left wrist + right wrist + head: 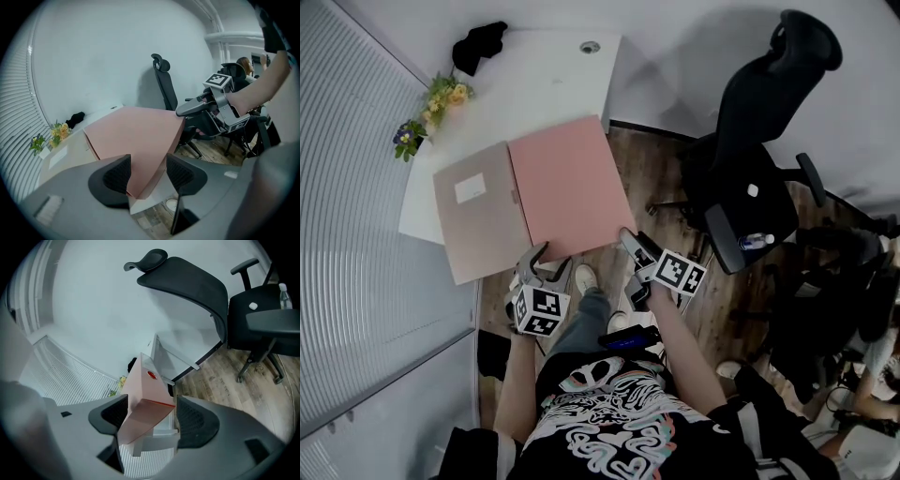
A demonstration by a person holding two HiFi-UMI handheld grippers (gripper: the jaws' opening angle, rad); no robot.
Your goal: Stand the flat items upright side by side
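Flanking the near end of the pink folder (570, 187), both claws stand spread with nothing pinched. The left claw (149, 173) has the folder's near left corner between its jaws and the right claw (154, 417) has the near right corner. Each gripper view shows a gap beside the pads, so neither is pressing. Taking one corner each looks like the way to tip so broad a sheet up without twisting it. That near end juts past the near edge of the desk (544, 84), which is probably why the corners can be reached from below as well as above. Just left lies the tan folder (478, 220), flat and also overhanging the near edge; the pink one's left edge touches it and seems to overlap it slightly. Neither stands upright yet, so the job looks barely begun. Farther along the desk's left side sits a bunch of flowers (441, 98), and at the far end a black bundle (480, 42), both well apart from the folders. An office chair (759, 141) stands to the right. Count: two folders, two claws, one desk, one bunch of flowers, one black bundle, one chair close by
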